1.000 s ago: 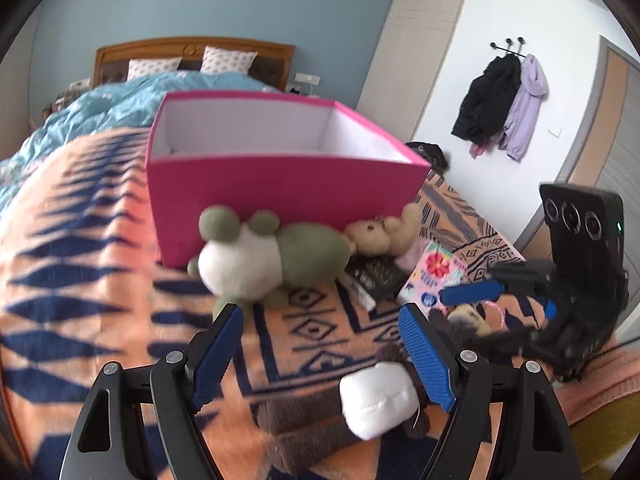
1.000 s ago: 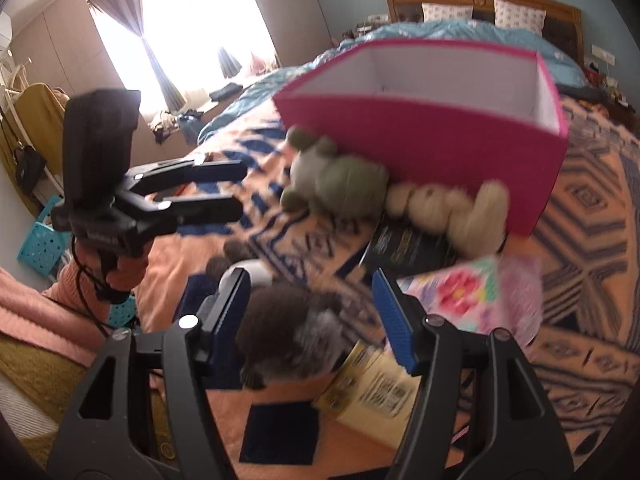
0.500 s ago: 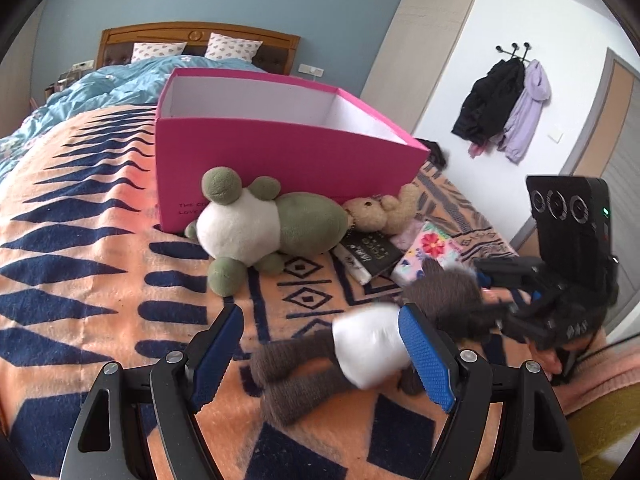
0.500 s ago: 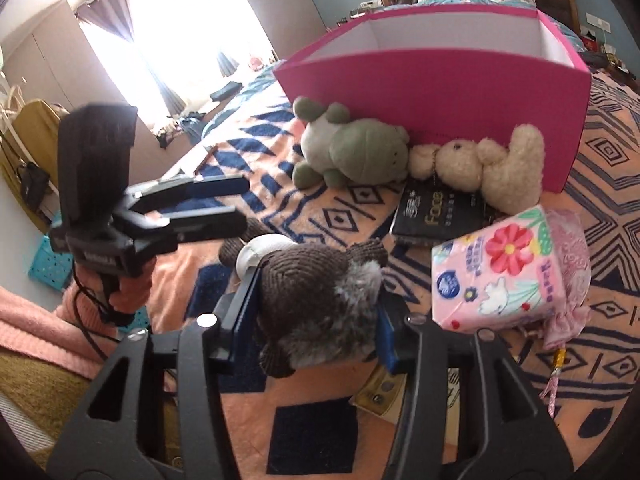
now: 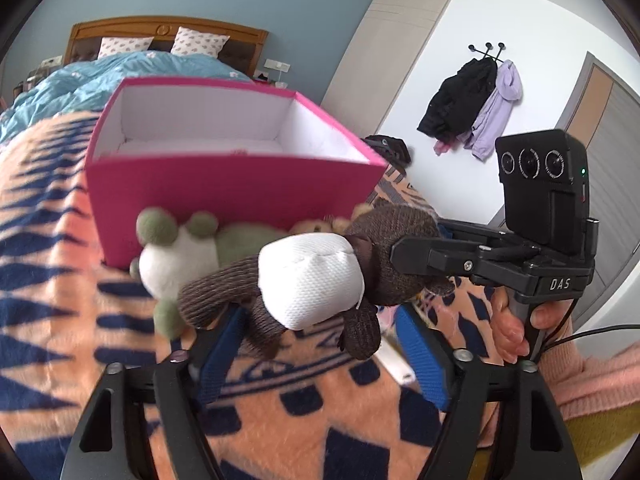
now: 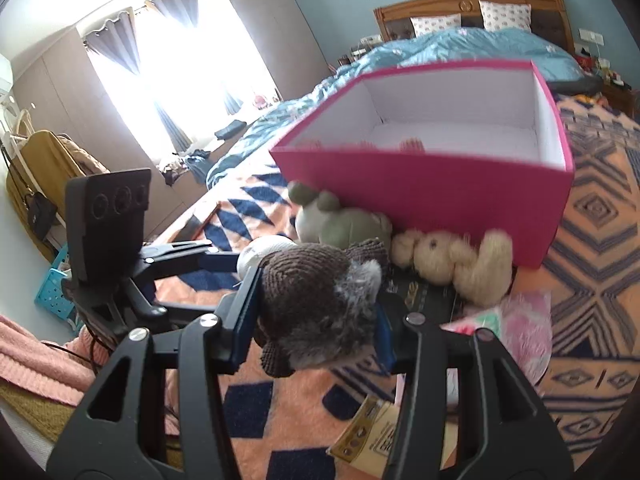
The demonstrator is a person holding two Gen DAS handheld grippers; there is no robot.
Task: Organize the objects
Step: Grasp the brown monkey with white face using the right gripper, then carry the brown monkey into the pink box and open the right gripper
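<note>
My right gripper (image 6: pixel 316 316) is shut on the head of a brown knitted plush toy (image 6: pixel 316 300) with a white belly (image 5: pixel 312 280) and holds it in the air above the blanket. In the left wrist view the toy hangs across, in front of my open, empty left gripper (image 5: pixel 320 344); the right gripper (image 5: pixel 420 256) grips it from the right. An open, empty pink box (image 5: pixel 232 188) stands behind; it also shows in the right wrist view (image 6: pixel 424 188).
A green and white plush frog (image 6: pixel 340 224) and a beige teddy bear (image 6: pixel 452 256) lie against the box front. A black book (image 6: pixel 420 300), a floral tissue pack (image 6: pixel 516 328) and a yellow packet (image 6: pixel 380 436) lie on the orange patterned blanket (image 5: pixel 60 320).
My right gripper closed on the brown toy's head and lifted it off the blanket toward the box. My left gripper stayed open and moved closer beneath the toy.
</note>
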